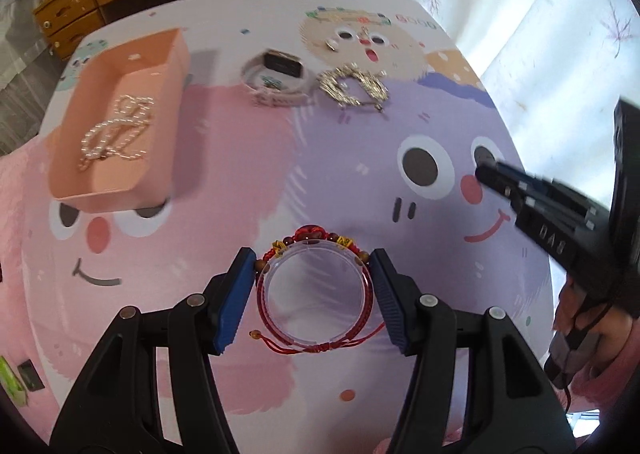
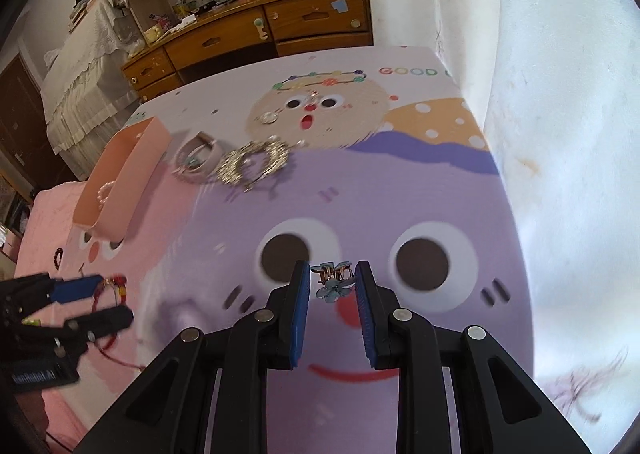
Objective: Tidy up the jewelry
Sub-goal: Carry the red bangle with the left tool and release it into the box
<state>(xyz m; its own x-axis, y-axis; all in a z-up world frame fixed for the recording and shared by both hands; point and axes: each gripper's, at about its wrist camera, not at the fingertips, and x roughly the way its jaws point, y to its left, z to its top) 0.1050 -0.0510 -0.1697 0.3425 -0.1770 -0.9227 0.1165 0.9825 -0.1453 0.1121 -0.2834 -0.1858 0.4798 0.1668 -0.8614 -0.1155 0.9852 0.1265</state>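
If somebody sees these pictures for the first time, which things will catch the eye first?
The left gripper holds a red bracelet on a clear ring at the picture's bottom centre. The right gripper pinches a small blue flower clip. To the far left, a pink tray holds pearl strands.

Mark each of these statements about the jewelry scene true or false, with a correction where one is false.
1. The left gripper is closed on a red cord bracelet wrapped around a clear round holder. True.
2. The right gripper holds a pearl necklace. False: it holds a small blue flower clip; the pearl strand lies in the pink tray.
3. The pink tray is empty. False: the pearl strand lies inside it.
4. A sparkly silver piece lies on the table beside a pale pink watch. True.
5. The sparkly silver piece sits inside the tray. False: it lies on the cartoon-print tablecloth, apart from the tray.
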